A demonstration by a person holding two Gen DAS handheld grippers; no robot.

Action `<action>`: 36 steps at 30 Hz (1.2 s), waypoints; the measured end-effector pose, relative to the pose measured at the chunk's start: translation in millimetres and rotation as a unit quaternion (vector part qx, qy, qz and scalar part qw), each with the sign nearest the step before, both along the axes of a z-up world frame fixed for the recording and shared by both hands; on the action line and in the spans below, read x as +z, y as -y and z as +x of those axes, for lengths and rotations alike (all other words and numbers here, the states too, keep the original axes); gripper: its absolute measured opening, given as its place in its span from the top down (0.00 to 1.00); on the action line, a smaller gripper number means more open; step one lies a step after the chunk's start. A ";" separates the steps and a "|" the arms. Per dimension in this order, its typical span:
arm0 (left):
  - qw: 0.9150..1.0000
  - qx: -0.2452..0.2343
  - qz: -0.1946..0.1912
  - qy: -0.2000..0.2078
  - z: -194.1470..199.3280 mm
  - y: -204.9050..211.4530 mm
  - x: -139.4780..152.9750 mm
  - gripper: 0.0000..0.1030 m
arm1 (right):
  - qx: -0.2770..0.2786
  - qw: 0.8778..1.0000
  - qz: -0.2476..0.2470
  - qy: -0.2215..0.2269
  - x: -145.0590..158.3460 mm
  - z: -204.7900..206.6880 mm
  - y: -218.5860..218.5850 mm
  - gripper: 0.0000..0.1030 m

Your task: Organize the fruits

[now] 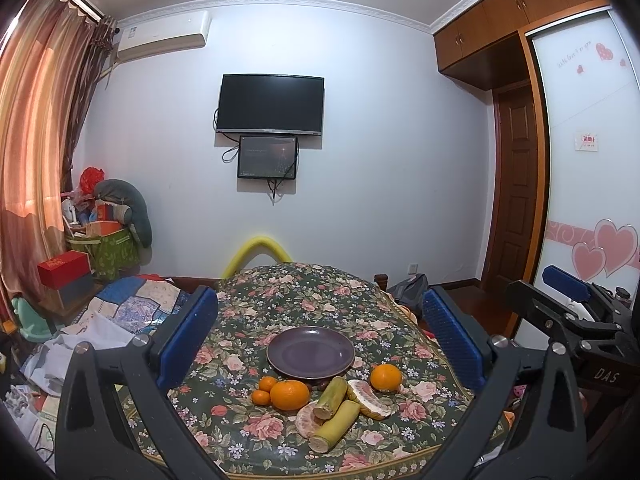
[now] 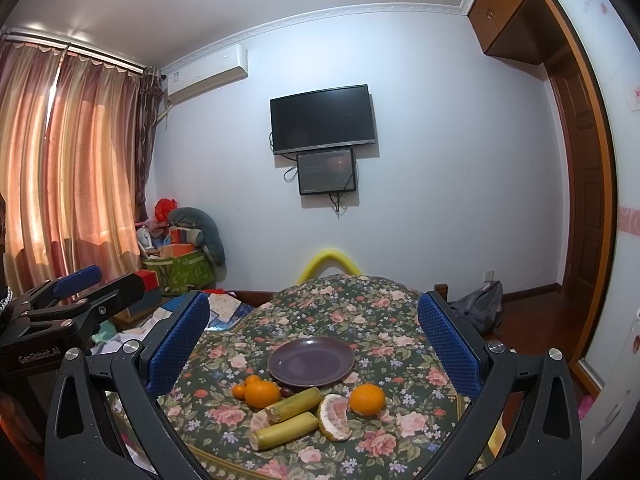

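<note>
Hovering apart over fruit, both grippers' fingers (image 1: 188, 336) frame an empty plate (image 1: 310, 351).

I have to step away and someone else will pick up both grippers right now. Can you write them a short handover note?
Left gripper: open, holding nothing, raised above the table.
Right gripper: open, holding nothing, raised alongside it.
The purple plate sits bare on the floral tablecloth.
In front of the plate: a large orange with two small oranges touching it, a lone orange to the right, two sugarcane pieces and two peeled pomelo pieces between them.
Done: nothing placed yet.
Left: all the fruit, presumably onto the plate.
</note>
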State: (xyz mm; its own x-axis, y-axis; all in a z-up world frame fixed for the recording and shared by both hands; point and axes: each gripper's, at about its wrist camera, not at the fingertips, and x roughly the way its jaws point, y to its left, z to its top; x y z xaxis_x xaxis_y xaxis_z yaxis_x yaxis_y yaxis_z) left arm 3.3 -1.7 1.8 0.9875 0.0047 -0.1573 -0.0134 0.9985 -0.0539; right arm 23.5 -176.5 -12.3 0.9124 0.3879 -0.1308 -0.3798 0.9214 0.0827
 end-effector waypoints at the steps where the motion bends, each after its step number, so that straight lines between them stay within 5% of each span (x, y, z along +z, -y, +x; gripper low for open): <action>1: 1.000 0.000 0.000 0.000 0.3 0.3 0.0 0.00 | 0.000 1.000 0.000 0.000 0.1 0.1 0.2 0.00; 36: 1.000 -0.008 0.001 -0.013 11.8 -1.3 -6.1 0.00 | -0.001 1.000 -0.002 -0.017 -4.4 5.3 0.2 0.00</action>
